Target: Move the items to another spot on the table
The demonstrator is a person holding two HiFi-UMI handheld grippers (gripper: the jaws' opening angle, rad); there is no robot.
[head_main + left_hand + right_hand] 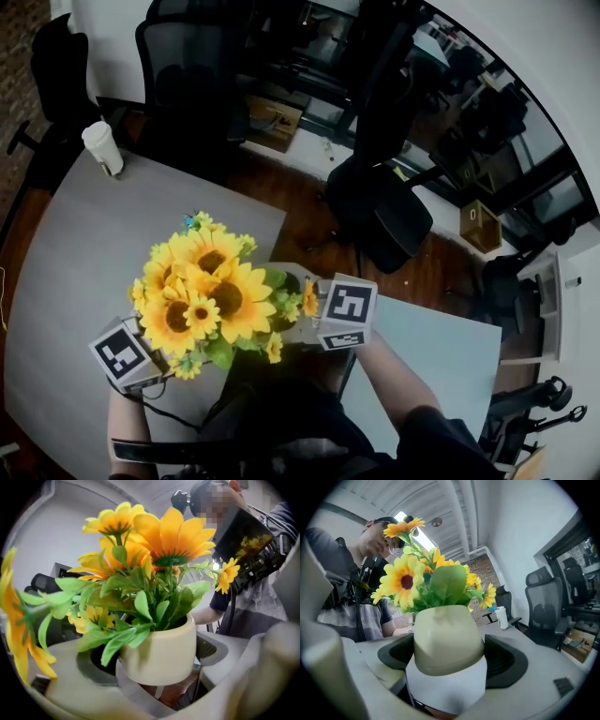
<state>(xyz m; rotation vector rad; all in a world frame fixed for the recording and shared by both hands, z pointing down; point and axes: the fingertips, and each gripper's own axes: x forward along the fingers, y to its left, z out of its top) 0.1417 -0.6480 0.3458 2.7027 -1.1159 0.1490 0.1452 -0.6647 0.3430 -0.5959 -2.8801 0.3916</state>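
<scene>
Right gripper view shows the pot (447,639) that sunflowers (211,295) hide overhead.

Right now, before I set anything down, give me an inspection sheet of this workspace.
Surface: grey table; a lighter table beside it across a gap.
Job's things: flower pot with sunflowers, held between both grippers.
Clutter: paper cup at the grey table's far left corner.
Grippers: left gripper and right gripper each closed on the flower pot's sides.
Cables: black cable hanging below the left gripper.
Surroundings: office chairs, wood floor.
</scene>
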